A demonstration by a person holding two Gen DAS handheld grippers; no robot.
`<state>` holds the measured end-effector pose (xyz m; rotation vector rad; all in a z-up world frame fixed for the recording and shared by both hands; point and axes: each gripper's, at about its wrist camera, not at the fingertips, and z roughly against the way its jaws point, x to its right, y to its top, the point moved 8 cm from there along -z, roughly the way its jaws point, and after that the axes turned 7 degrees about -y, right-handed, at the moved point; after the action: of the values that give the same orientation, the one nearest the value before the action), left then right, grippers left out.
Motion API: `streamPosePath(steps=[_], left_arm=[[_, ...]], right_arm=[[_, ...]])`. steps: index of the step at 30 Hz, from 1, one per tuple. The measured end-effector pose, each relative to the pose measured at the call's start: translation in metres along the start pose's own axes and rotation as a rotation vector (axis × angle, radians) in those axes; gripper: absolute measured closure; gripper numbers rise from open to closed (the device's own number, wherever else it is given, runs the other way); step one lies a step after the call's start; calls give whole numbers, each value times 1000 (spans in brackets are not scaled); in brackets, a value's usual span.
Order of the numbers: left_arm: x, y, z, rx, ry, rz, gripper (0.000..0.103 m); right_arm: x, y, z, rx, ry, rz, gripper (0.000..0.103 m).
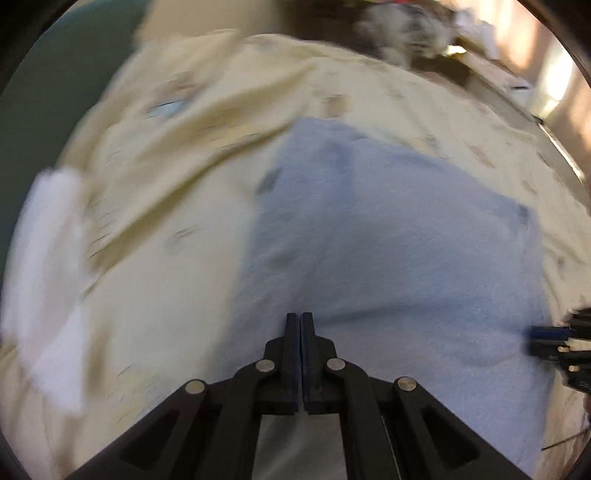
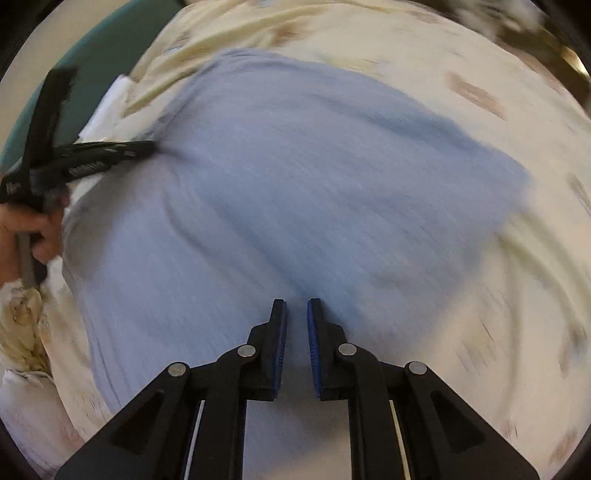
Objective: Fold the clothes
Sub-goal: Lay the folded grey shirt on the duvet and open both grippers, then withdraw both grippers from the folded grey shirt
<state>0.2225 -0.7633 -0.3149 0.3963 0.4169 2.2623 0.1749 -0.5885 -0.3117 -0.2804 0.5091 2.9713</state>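
A light blue cloth (image 1: 388,236) (image 2: 295,177) lies spread on a cream patterned bedsheet (image 1: 155,206) (image 2: 498,277). My left gripper (image 1: 300,316) is shut, and the cloth's folds rise and converge at its tips, so it seems to pinch the cloth's near edge. The right wrist view shows the left gripper (image 2: 149,146) at the cloth's left edge, held by a hand (image 2: 33,229). My right gripper (image 2: 297,302) hovers over the cloth's near part with a narrow gap between its fingers; nothing is visibly pinched. It shows at the left wrist view's right edge as the right gripper (image 1: 543,339). Both views are motion-blurred.
A white cloth (image 1: 48,266) (image 2: 107,107) lies at the sheet's left side. A teal surface (image 1: 55,96) (image 2: 96,55) borders the bed on the left. Blurred grey clutter (image 1: 402,33) sits beyond the far edge, and a crumpled cream fabric (image 2: 22,325) lies low on the left.
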Motion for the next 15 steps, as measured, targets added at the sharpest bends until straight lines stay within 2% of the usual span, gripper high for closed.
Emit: streamPosePath(steps=[1,3,5,7,9,11,13,15], left_arm=[[5,-9,7,-9,-27,-2,101],[35,-25,24,-2,-137,-48,101],[68,-52,34,-23,-167,-152,98],[82,-87,21,-129,-188,-163,96],[69,-120,3,-236,-136,-119,96],[60,-132,10,-218,-152,-66,96],[56,-148,17,-252,-127,-53,96],[52,-164,25,-285,-103,-39,96]], right_arm=[[-5,-8,3,-1,8,-3,87],[-14,-24,8,-4,23,-9,86],[-23,-40,13,-7,39,-15,86],[-32,-55,19,-10,54,-22,86],[-34,-76,17,-34,39,-26,87],[-29,-101,10,-79,-6,-30,89],[-25,-126,4,-124,-50,-34,89],[-13,-147,21,-135,-82,-70,89]])
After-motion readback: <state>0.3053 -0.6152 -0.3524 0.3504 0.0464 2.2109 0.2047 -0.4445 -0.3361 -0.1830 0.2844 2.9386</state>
